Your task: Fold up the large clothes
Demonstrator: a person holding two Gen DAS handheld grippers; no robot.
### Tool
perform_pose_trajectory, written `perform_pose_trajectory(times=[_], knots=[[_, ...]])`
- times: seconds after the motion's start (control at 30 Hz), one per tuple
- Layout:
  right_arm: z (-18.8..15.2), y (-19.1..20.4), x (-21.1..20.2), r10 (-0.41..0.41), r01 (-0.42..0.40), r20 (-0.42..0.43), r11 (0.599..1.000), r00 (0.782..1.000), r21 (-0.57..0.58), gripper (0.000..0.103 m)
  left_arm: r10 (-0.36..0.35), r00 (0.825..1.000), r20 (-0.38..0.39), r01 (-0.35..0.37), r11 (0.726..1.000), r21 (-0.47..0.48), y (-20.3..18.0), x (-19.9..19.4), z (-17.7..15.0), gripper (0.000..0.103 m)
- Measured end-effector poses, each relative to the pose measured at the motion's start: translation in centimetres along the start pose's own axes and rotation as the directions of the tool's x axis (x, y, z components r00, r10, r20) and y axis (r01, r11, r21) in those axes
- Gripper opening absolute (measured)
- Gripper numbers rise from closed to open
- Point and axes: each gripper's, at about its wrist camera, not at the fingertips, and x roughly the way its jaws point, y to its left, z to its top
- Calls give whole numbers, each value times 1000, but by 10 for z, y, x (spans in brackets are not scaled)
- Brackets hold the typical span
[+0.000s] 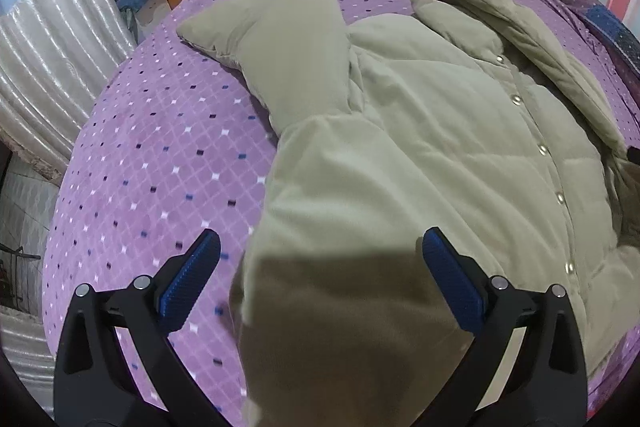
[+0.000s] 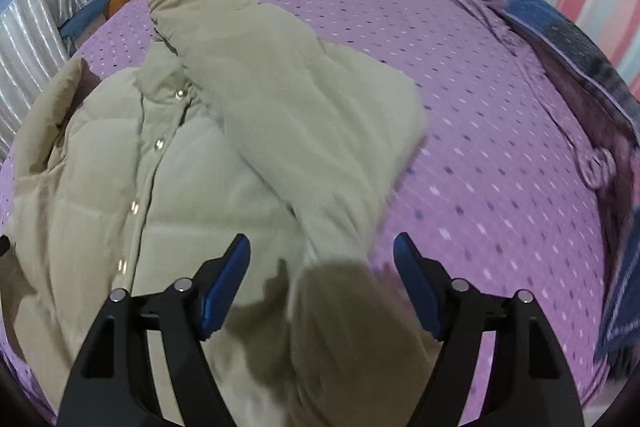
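Purple dotted bedspread (image 1: 160, 147), beige puffer jacket (image 1: 440, 147) spread on it, snaps up. Sleeve step: right sleeve (image 2: 304, 115) already lies across the chest, left sleeve (image 1: 288, 59) still out sideways. Left gripper (image 1: 320, 267) spread wide over the jacket edge, gripping nothing; right gripper (image 2: 322, 267) released above the cuff. Next: pinch the left sleeve, fold inward.

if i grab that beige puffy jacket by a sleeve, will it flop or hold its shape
The jacket looks quilted and puffy, so probably light but bulky. Its sleeve lies bent over the body, so it would likely droop, and padding may spring folds open.
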Motion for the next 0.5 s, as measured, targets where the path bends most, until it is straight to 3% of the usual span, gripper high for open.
perform_pose_trajectory(times=[0.23, 0.3, 0.37, 0.43, 0.5], knots=[[46, 22, 65, -45, 41, -38, 995, 998, -91, 71, 35, 999, -20, -34, 999, 21, -3, 23, 17, 100], [48, 22, 72, -34, 30, -45, 995, 998, -97, 54, 28, 999, -28, -27, 999, 21, -4, 26, 18, 100], [46, 25, 69, -26, 21, -37, 992, 999, -125, 30, 32, 999, -29, -31, 999, 28, -5, 27, 18, 100], [38, 29, 60, -34, 28, -34, 985, 999, -171, 17, 35, 999, -30, -34, 999, 34, -8, 28, 19, 100], [30, 30, 50, -35, 26, -37, 977, 999, -214, 12, 32, 999, -30, -31, 999, 37, -10, 27, 19, 100]])
